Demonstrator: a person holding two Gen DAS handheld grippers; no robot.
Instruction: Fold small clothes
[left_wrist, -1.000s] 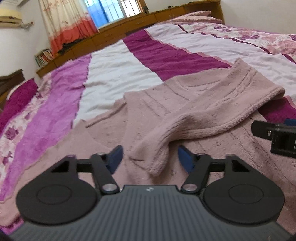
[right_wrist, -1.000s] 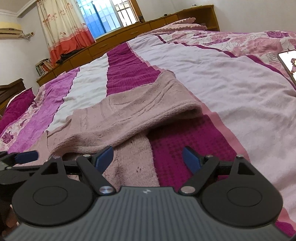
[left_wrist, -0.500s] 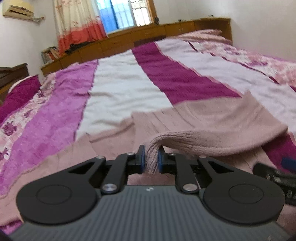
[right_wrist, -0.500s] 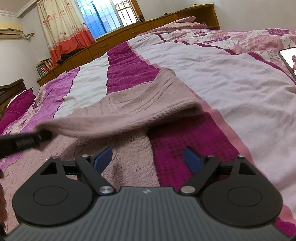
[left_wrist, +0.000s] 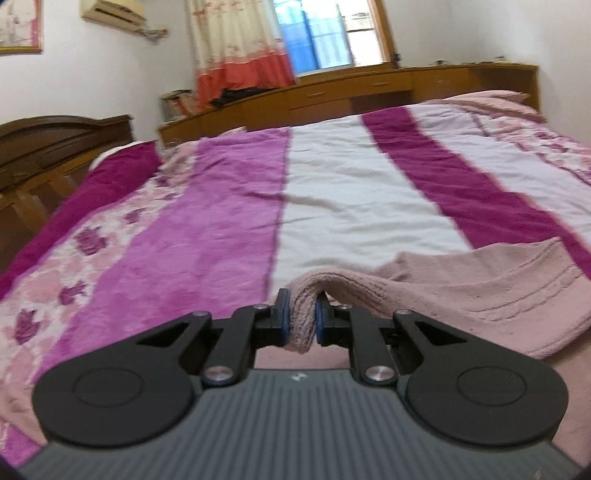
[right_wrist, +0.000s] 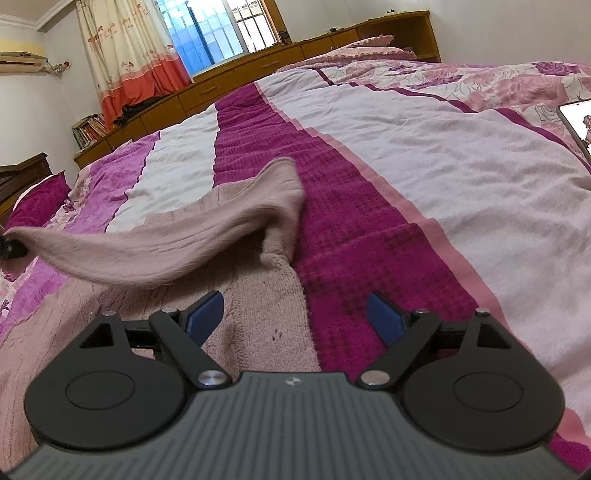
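Note:
A dusty-pink knitted sweater (right_wrist: 258, 317) lies spread on the striped bed. Its sleeve (right_wrist: 166, 243) is lifted off the body and stretched out to the left in the right wrist view. My left gripper (left_wrist: 302, 321) is shut on the cuff of that sleeve (left_wrist: 461, 291), which bulges up between the blue pads. At the far left edge of the right wrist view the left gripper (right_wrist: 11, 248) shows, with the cuff in it. My right gripper (right_wrist: 295, 314) hovers open over the sweater's right edge, with nothing between its fingers.
The bedspread (left_wrist: 351, 199) has purple, white and magenta stripes. A phone (right_wrist: 578, 123) lies at the right edge of the bed. A dark wooden headboard (left_wrist: 55, 140) stands at the left, a long wooden cabinet (left_wrist: 369, 92) and curtained window behind.
My left gripper closed on the sleeve cuff, then rose and moved left, pulling the sleeve off the sweater body. The right gripper stayed where it was, open.

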